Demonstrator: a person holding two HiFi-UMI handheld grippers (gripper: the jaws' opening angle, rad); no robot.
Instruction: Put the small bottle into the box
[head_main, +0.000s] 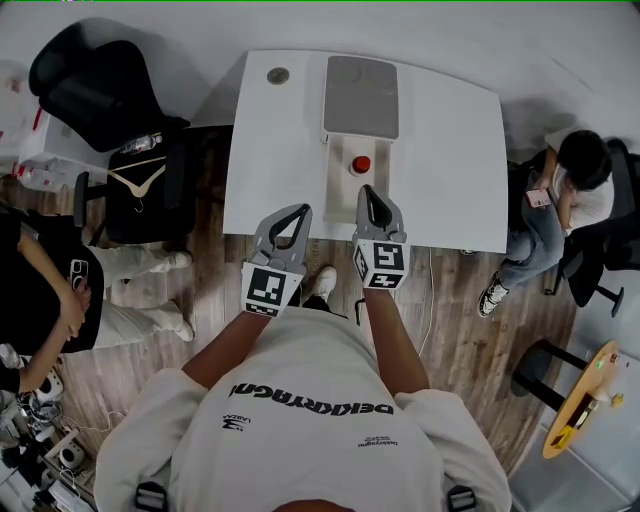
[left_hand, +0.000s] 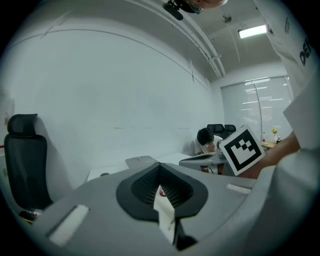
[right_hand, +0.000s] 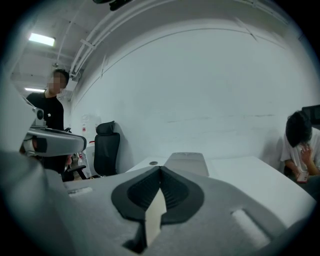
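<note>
A white table (head_main: 450, 170) is set by a white wall (right_hand: 200, 90), on a floor (head_main: 470, 340) laid with wood boards. A black chair (head_main: 95, 85) is parked beside its far left corner. Window blinds (left_hand: 257, 107) are let down, and a long ceiling light (left_hand: 252, 31) is switched on.

We wear a white short-sleeved T-shirt (head_main: 300, 400) with black lettering. Our grey left gripper (head_main: 301, 211) and right gripper (head_main: 371, 192) carry black-and-white marker cubes and black ribbed jaws.
</note>
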